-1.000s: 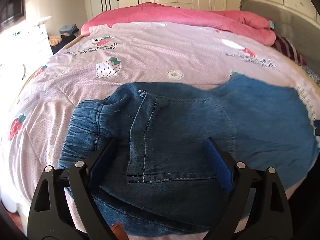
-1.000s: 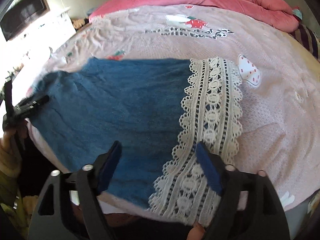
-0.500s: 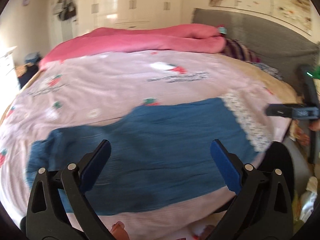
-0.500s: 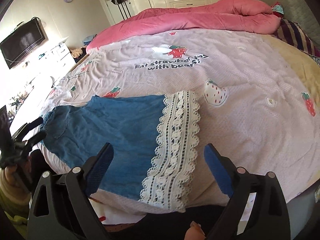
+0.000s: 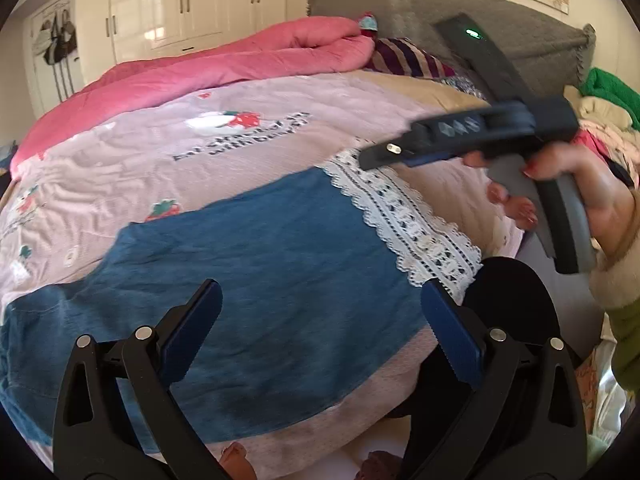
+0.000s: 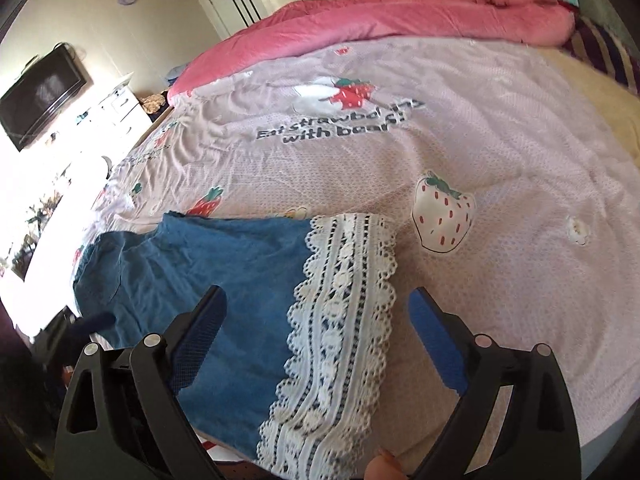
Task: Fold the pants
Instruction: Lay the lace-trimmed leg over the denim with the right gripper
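Note:
Blue denim pants [image 5: 256, 280] with a white lace cuff [image 5: 404, 220] lie flat along the near edge of the bed. My left gripper [image 5: 320, 308] is open and empty, raised above the middle of the pants. My right gripper [image 6: 316, 312] is open and empty above the lace cuff [image 6: 340, 320], near the blue leg [image 6: 224, 276]. In the left wrist view the right gripper [image 5: 400, 152] shows from the side, held in a hand over the cuff end.
The pink strawberry bedspread [image 6: 480, 140] covers the bed. A rolled pink duvet [image 6: 400, 16] lies along the far side. A grey headboard [image 5: 500, 28] and a pile of clothes [image 5: 608, 112] are at the right. A TV [image 6: 40, 96] and white drawers are at the left.
Both grippers have lifted and pulled back from the pants. The left view has swung right, from the waistband to the leg and cuff. The pants lie still.

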### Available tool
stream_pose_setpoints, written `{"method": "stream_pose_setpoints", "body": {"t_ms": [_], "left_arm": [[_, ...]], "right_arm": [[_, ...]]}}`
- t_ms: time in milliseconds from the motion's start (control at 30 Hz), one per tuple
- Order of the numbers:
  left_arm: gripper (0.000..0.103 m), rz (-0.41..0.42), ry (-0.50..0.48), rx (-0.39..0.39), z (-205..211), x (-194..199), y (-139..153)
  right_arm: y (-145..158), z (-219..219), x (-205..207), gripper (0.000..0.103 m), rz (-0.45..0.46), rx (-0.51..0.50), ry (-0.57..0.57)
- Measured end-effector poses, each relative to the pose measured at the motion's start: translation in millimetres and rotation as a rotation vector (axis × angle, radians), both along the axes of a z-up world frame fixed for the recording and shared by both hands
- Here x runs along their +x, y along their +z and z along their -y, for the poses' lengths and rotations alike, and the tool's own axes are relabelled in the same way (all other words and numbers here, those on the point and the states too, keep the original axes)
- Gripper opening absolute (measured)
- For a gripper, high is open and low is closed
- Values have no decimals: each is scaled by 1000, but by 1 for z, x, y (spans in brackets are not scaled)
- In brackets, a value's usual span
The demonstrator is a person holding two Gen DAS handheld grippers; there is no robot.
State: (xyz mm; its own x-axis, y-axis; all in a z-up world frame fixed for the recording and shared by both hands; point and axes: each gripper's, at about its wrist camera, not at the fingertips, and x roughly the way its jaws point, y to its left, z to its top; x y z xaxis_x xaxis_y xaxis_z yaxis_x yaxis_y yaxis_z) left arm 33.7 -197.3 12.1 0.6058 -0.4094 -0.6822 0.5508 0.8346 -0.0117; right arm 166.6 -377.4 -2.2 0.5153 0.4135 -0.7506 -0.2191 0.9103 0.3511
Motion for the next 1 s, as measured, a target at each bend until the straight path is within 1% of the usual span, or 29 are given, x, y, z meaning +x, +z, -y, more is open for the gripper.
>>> {"method": "stream_pose_setpoints", "body": {"t_ms": [167,367,433,500,567,633,800,833,867,933,1000], "left_arm": [[93,-5,-46,25,17,-3,-11],[93,-10,-107,52,34,-8,-20],[93,-3,-124,63,39,-10,-22],[93,-6,-141,68,45,-9,-25],[93,-7,-155,69,51,-8,-28],[93,-5,-165,71,56,-7,-30],[93,-19,-190,77,64,-4,-41],[93,-24,-194,79,66,-2,-44],[93,-26,-198,80,66,-2,-46],[93,-30,-208,86,69,-3,-49],[91,-28,-232,91,73,-4,-51]], "right_arm": [[-12,5,19,92,-39,46,6],[-29,3,40,91,-92,65,27],[-33,3,43,82,-98,61,34],[-35,0,48,68,-102,51,48],[-35,-2,50,62,-107,49,50],[-31,-5,50,60,-95,47,59],[-19,-7,44,59,-48,58,77],[-20,-7,45,59,-47,53,79],[-25,-9,47,61,-57,43,80],[-34,-11,50,61,-79,13,78],[-41,-13,51,61,-89,-8,89]]}}
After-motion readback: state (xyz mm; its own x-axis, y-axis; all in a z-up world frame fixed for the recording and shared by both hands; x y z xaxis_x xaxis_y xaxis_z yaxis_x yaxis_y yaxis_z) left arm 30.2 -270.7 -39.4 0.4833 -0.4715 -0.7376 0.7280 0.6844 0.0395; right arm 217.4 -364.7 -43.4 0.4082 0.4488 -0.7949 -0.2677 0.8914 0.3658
